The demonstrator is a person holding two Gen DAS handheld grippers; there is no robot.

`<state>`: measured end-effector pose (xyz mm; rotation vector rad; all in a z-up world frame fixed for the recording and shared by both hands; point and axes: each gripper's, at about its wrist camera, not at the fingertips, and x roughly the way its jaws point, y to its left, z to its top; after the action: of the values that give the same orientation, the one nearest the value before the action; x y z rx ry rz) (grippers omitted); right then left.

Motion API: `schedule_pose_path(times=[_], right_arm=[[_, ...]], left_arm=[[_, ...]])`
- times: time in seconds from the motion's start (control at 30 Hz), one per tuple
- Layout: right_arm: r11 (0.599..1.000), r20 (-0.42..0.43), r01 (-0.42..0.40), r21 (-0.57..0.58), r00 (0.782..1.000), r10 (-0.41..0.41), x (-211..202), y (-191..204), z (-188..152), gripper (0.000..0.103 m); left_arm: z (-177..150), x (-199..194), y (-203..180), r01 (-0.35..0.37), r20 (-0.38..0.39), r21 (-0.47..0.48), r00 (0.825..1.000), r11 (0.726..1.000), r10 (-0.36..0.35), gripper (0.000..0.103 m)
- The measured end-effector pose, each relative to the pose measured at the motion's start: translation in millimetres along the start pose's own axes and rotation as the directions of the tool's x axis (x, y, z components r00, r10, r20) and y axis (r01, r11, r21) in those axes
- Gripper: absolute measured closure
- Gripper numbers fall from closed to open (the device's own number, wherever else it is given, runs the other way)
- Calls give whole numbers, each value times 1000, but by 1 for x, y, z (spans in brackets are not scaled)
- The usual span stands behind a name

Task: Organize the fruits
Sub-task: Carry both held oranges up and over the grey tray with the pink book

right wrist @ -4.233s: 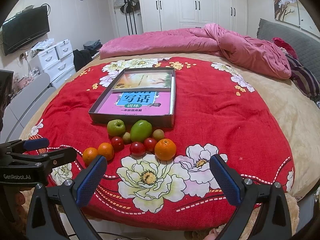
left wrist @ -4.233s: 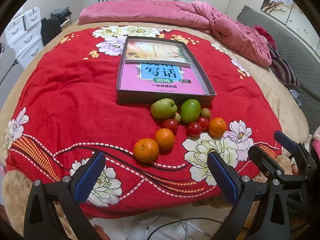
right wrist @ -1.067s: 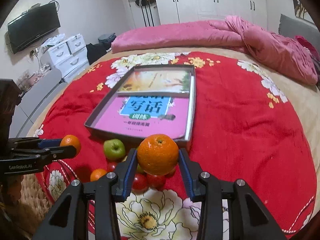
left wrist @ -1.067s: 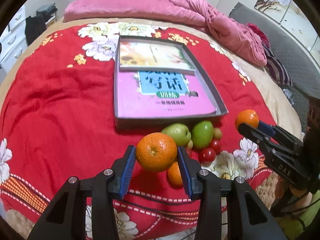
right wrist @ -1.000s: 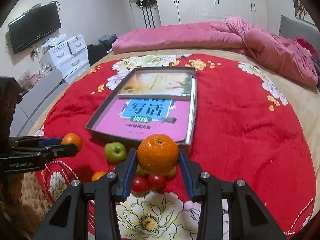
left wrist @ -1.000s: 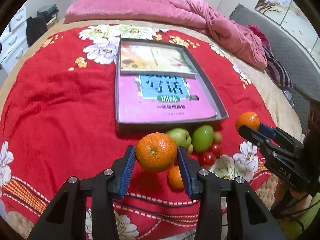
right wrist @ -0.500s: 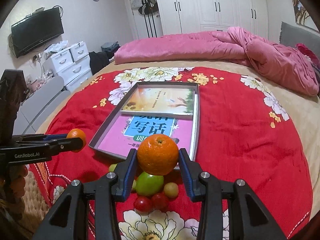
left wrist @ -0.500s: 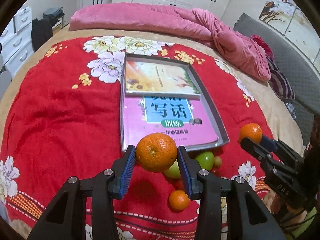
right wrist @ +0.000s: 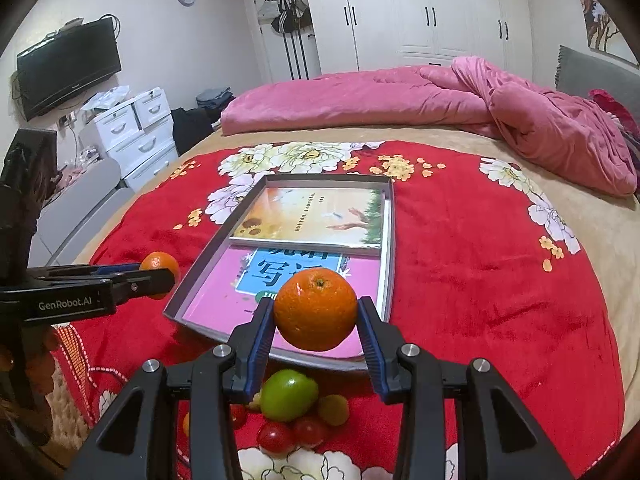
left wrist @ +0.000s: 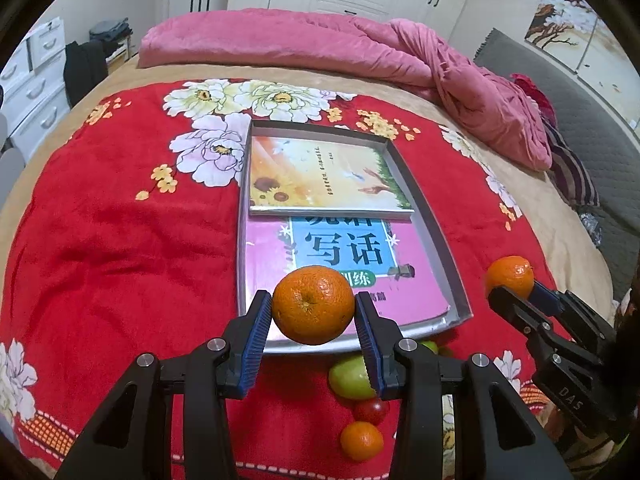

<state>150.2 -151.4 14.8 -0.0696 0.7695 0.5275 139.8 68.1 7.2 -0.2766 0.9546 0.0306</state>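
My left gripper is shut on an orange and holds it above the near edge of the grey tray. My right gripper is shut on a second orange, also raised over the tray's near edge. Each gripper shows in the other's view: the right one at the right, the left one at the left. On the red blanket before the tray lie a green apple, a green fruit, cherry tomatoes and a small orange.
Two books lie in the tray: a pink one near and a sunflower one far. A pink duvet is heaped at the back of the bed. White drawers stand at the left.
Both grippers closed on oranges from the pile, lifted them, and have moved forward and up toward the tray's near edge. The fruit pile has slid lower in both views.
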Motion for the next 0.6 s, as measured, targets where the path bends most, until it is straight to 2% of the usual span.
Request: schedule_pose_path(times=[0.43, 0.6], right_arm=[[1000, 3, 22, 6, 1000, -22, 15, -6, 10, 61], [999, -20, 40, -12, 999, -41, 25, -7, 9, 61]], left_arm=[[8, 31, 1, -32, -25, 7, 999, 999, 32, 59], [3, 48, 2, -43, -58, 13, 997, 999, 44, 59]])
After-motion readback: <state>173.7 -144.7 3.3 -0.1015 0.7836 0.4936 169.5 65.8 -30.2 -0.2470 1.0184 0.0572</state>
